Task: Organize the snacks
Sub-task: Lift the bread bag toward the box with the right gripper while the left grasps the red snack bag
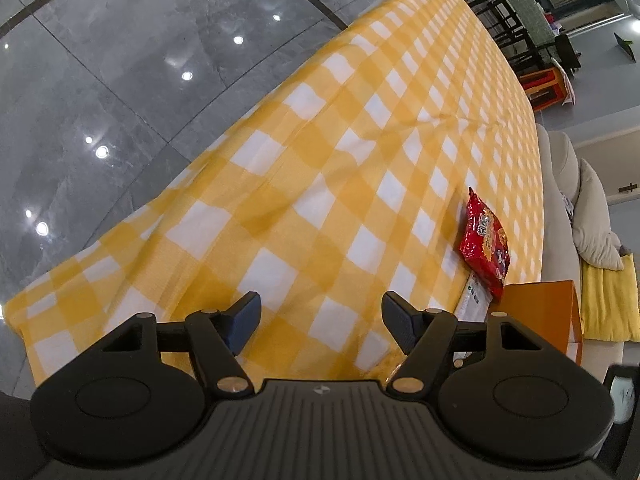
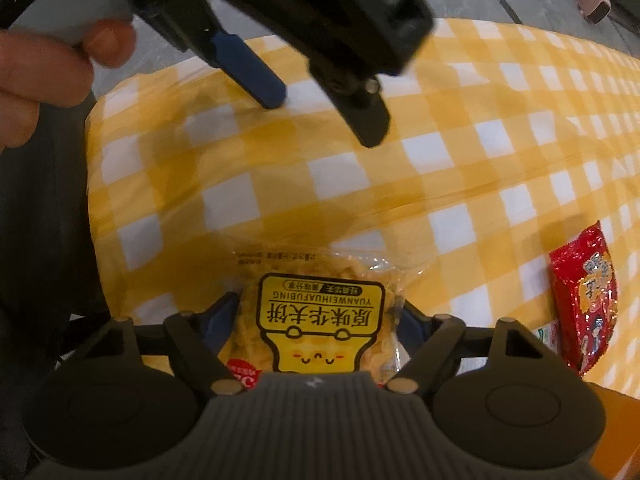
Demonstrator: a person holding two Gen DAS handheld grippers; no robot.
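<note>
A clear waffle packet with a yellow label sits between the fingers of my right gripper, which points down over the checked tablecloth. Its pads press the packet's two sides, so it is shut on the packet. A red snack packet lies flat on the cloth to the right. In the left wrist view the same red snack packet lies near the table's right edge, partly on top of a white packet. My left gripper hovers open over bare cloth, and the right wrist view shows that left gripper above the table, empty.
An orange box stands at the table's right edge, next to the red packet. A beige sofa with a yellow cushion lies beyond it. Grey tiled floor borders the table's left edge. A person's hand holds the left gripper's handle.
</note>
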